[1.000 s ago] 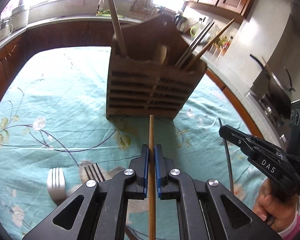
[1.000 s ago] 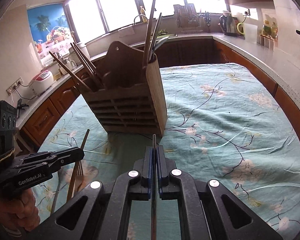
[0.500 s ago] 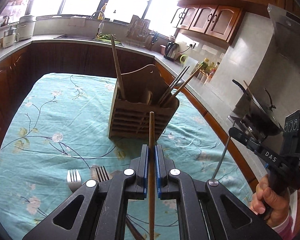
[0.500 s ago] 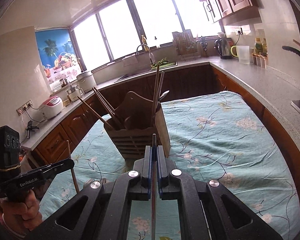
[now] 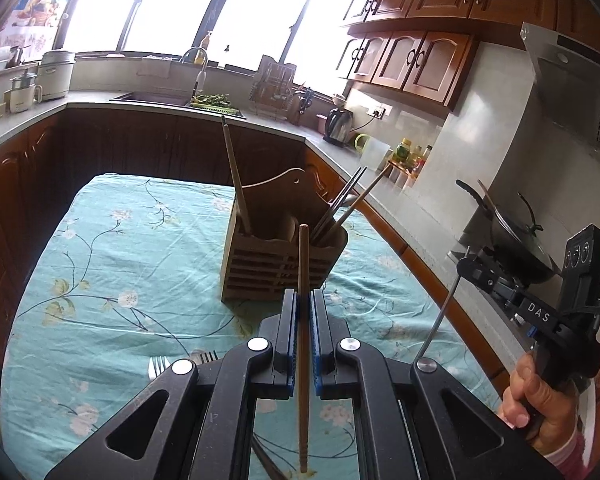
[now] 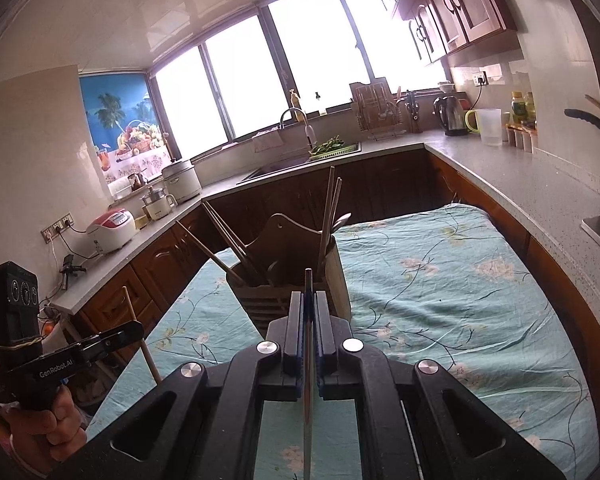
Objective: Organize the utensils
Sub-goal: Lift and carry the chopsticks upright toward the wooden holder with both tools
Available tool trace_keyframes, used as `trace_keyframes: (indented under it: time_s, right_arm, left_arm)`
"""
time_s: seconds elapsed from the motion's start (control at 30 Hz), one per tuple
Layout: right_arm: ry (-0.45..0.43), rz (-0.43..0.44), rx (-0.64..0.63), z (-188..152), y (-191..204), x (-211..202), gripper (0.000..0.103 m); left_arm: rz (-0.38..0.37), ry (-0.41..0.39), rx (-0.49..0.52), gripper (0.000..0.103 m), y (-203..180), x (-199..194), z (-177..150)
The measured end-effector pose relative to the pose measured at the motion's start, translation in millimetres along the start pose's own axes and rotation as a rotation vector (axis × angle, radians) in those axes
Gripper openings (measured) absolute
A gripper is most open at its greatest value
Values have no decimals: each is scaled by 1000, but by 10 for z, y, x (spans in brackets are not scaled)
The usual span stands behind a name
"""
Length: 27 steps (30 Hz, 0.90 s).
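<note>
tongs on the left [image 5: 304,316] are pinching a wooden chopstick [image 5: 303,280] tight between blue pads, its tip reaching up toward the holder [image 5: 280,276] ahead. the right tongs [image 6: 308,320] are clamping a thin metal chopstick [image 6: 308,360] the same way, jaws nearly closed on it. from the left view the right tongs [image 5: 466,262] are showing at the right edge in a hand [image 5: 540,400], the metal chopstick [image 5: 440,312] slanting down from them. from the right view the left tongs [image 6: 134,328] are showing at the lower left, the wooden chopstick [image 6: 140,336] crossing them.

the holder, a slatted wooden box with a tall curved back, is standing on the surface [image 5: 112,264], which is wearing a teal floral cloth. its left compartment is holding one long wooden stick [image 5: 236,184] leaning left; its right compartment is holding several chopsticks [image 5: 348,200], dark and light, fanning out to the right. a rounded spoon-like end is peeking up in the middle, too hidden to tell more.

two forks [image 5: 158,366] are lying on the cloth just beside the left tongs, partly covered by them.
</note>
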State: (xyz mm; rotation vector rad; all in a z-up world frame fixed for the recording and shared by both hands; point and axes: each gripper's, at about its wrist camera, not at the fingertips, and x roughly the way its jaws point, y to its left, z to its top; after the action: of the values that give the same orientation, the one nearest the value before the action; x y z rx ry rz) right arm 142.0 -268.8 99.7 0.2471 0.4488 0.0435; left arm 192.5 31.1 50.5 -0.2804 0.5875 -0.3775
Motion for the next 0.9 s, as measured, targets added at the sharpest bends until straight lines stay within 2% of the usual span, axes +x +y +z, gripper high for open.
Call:
trace_keyframes:
  time_s: [0.53,0.73,0.9]
  right_arm:
    - [-70,11,-20,291,48,127,4]
    - [-137,7,-41,605,107,225,4]
    - [-229,18,-35,926,164,312,4]
  left_arm:
    - [25,-104,6,4,69,-43,286]
    - [40,-178,40,4,50,16,536]
    - [45,-288,74,4,-7,65,793]
